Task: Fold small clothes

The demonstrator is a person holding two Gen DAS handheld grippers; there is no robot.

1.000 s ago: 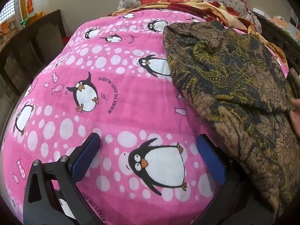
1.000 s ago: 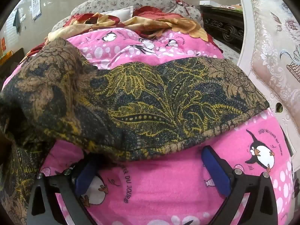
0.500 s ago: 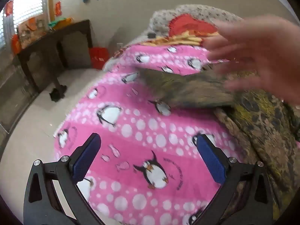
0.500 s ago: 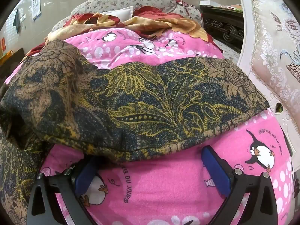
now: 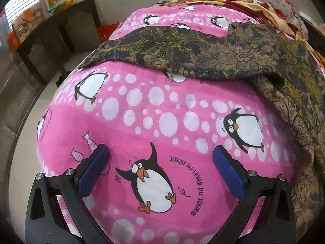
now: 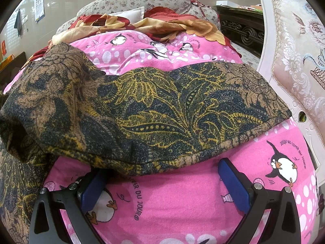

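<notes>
Brown-and-gold patterned garment [image 6: 166,109] spread over the pink penguin blanket [image 5: 162,122], at 12 to 3 o'clock from the left gripper [image 5: 160,170]. Looks soft, light, limp; best pinched at the hemmed near edge, just ahead of the right gripper [image 6: 160,181]. Both jaws wide, holding nothing.

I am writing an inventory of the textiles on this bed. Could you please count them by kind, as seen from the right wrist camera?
Dark floral garment: 1
Pink penguin blanket: 1
Red and tan flower-print cloth: 1
Small-flowered grey cushion: 1
Total: 4
</notes>
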